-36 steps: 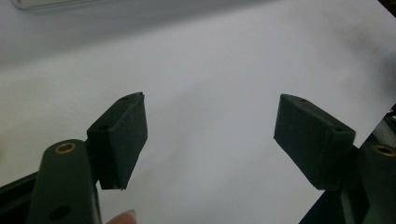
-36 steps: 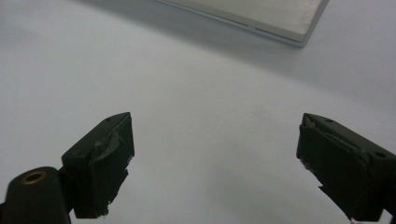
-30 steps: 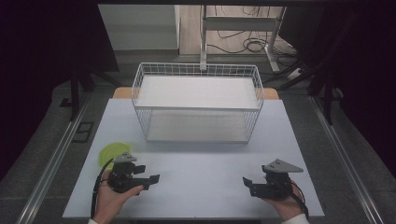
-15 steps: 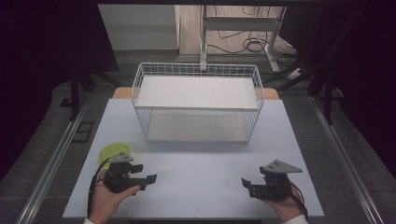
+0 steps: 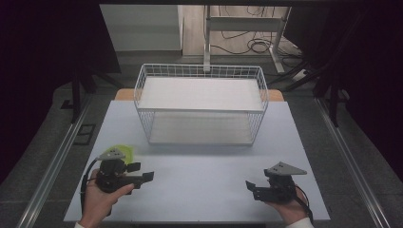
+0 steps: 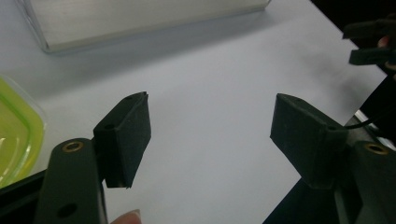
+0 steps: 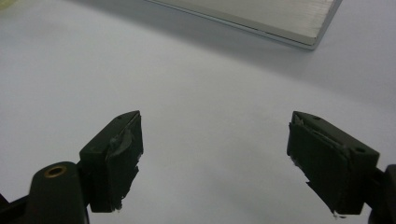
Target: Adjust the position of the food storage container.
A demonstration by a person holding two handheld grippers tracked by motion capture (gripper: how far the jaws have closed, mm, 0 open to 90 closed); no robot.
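Note:
My left gripper (image 5: pixel 141 171) rests low over the front left of the pale table (image 5: pixel 199 190), held in a hand, jaws open with nothing between them. In the left gripper view (image 6: pixel 210 105) the pads stand wide apart over bare table. A yellow-green translucent container (image 5: pixel 122 149) lies just behind that gripper, partly hidden by its grey plate; its edge (image 6: pixel 16 135) lies to the left of the left gripper's jaws. At the front right, my right gripper (image 5: pixel 253 188) is open too, empty over bare table (image 7: pixel 215 119).
A white wire basket (image 5: pixel 202 110) stands at the table's middle back, empty; its base edge (image 6: pixel 140 21) (image 7: pixel 261 18) lies ahead of both grippers. The right gripper (image 6: pixel 373 44) appears far off in the left gripper view. Dark floor and rails flank the table.
The left gripper has slid a little to the left, covering more of the yellow-green container. The right gripper has hardly moved. Both stay open.

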